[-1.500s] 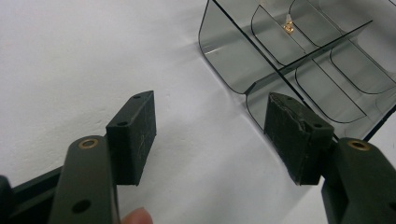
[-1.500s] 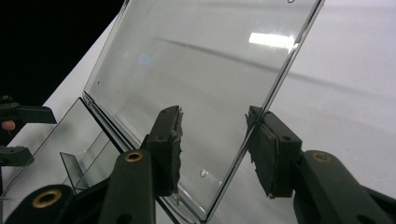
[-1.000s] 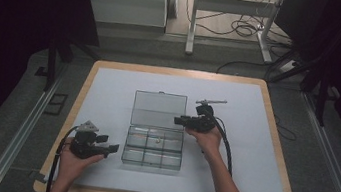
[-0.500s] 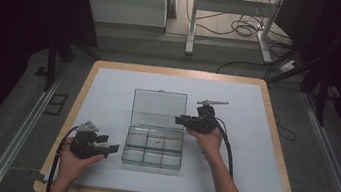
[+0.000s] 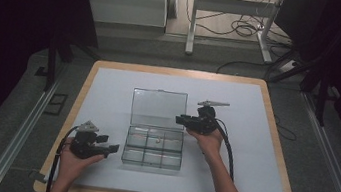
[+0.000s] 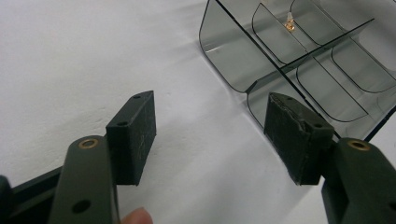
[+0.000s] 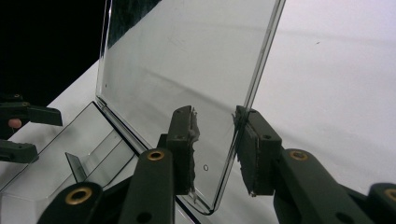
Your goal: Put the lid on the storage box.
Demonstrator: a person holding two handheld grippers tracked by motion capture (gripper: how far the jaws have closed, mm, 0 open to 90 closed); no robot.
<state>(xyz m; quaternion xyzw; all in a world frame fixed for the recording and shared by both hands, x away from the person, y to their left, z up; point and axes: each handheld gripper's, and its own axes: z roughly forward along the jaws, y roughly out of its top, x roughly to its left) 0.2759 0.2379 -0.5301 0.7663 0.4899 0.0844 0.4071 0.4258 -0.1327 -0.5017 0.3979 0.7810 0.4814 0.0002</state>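
Beside the clear compartment box on the white tabletop, my left gripper rests with fingers spread wide, holding nothing. Nothing stands between us. Its smoky tray holds a small orange piece. At the box's upright lid, my right gripper straddles the edge, fingers not quite touching it.

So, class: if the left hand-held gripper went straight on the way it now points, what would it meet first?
Probably the clear compartment box: the left hand-held gripper, jaws open, aims at its near corner across bare white table. Depth is unclear, so it might graze the wall.
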